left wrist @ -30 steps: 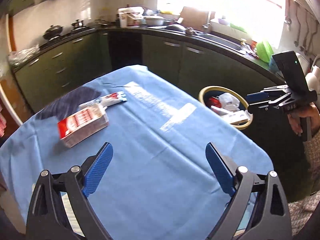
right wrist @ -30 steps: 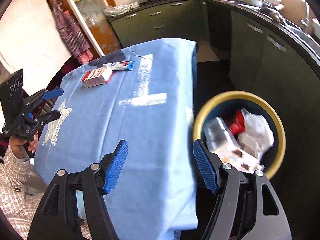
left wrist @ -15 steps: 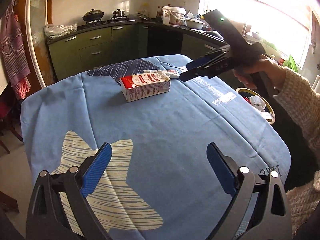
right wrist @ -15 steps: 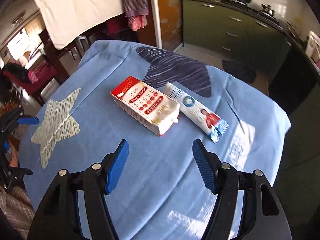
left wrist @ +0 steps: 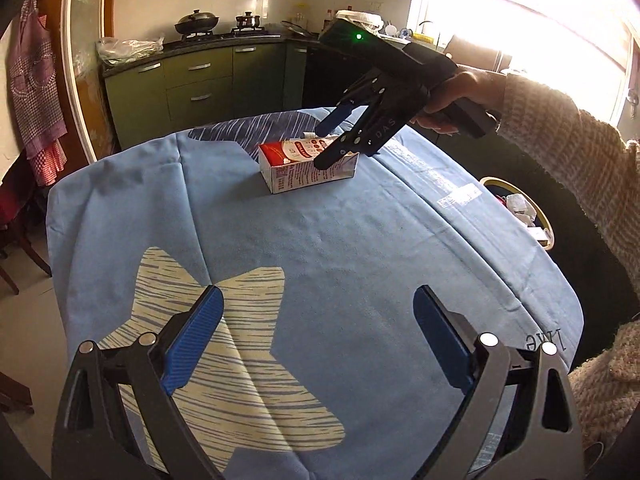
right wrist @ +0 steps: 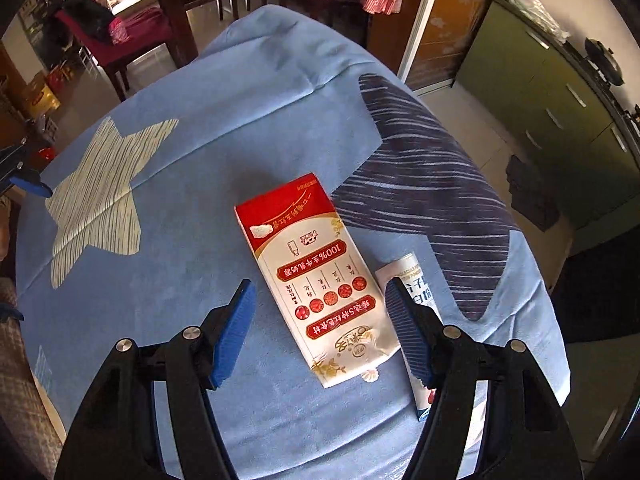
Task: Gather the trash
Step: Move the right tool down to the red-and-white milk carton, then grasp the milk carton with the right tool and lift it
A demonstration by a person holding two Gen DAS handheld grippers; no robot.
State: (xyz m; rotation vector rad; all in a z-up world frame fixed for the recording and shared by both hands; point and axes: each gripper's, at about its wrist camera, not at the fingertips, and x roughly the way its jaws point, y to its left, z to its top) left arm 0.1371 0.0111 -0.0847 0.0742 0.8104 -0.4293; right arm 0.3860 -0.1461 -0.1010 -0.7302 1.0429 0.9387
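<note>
Now the milk carton (right wrist: 320,280) lies flat between spread (not touching) right gripper (right wrist: 320,330) fingers (right wrist: 234,330).

A matt blue cloth (right wrist: 208,240), faintly napped and creased, covers the counter. The milk carton (right wrist: 316,276) is glossy printed paperboard, crumpled at one end. The packet (right wrist: 416,280) beside it looks like slick printed film. The right tongs (right wrist: 320,332) carry ribbed blue pads (right wrist: 234,332) on matt black plastic arms with shiny metal rivets.
</note>
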